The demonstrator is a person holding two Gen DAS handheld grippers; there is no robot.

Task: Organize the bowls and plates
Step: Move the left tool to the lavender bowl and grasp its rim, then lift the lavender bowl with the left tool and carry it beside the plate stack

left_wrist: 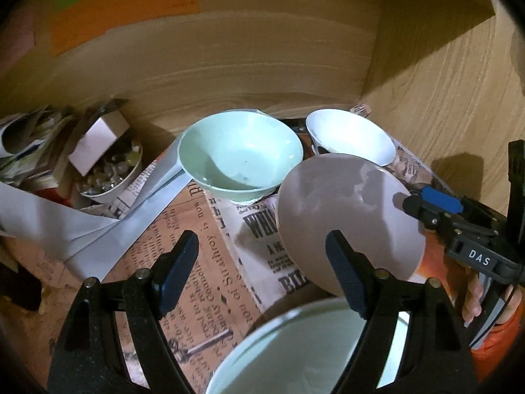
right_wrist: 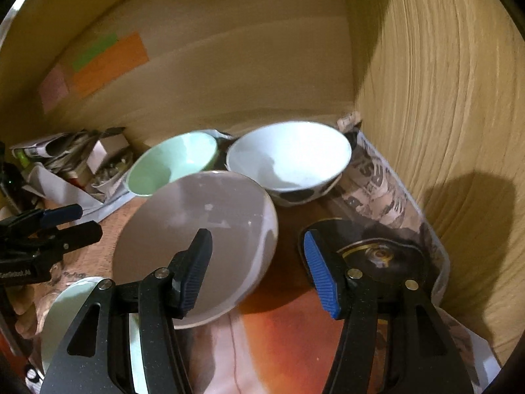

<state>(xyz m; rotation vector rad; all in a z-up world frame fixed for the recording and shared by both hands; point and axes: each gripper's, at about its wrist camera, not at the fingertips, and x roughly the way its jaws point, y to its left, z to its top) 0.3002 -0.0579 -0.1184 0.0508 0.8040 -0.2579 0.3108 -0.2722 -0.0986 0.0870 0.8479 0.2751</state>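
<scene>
Newspaper-lined shelf point(right_wrist: 288, 312). Found grey plate point(right_wrist: 197, 210) tilted just left of right tool point(right_wrist: 257, 234) (spread wide, holding nothing); judged left tool point(left_wrist: 262, 234), equally spread and empty, farther.

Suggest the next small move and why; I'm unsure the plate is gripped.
Probably shut the right gripper on the rim of the plate. Its jaws stand open, one finger over the tilted plate and the other beside its edge, so nothing seems to grip it. The left gripper is open too.

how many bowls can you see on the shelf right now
2: a mint green bowl at the back, and a white bowl to its right near the corner. Others may be hidden.
</scene>
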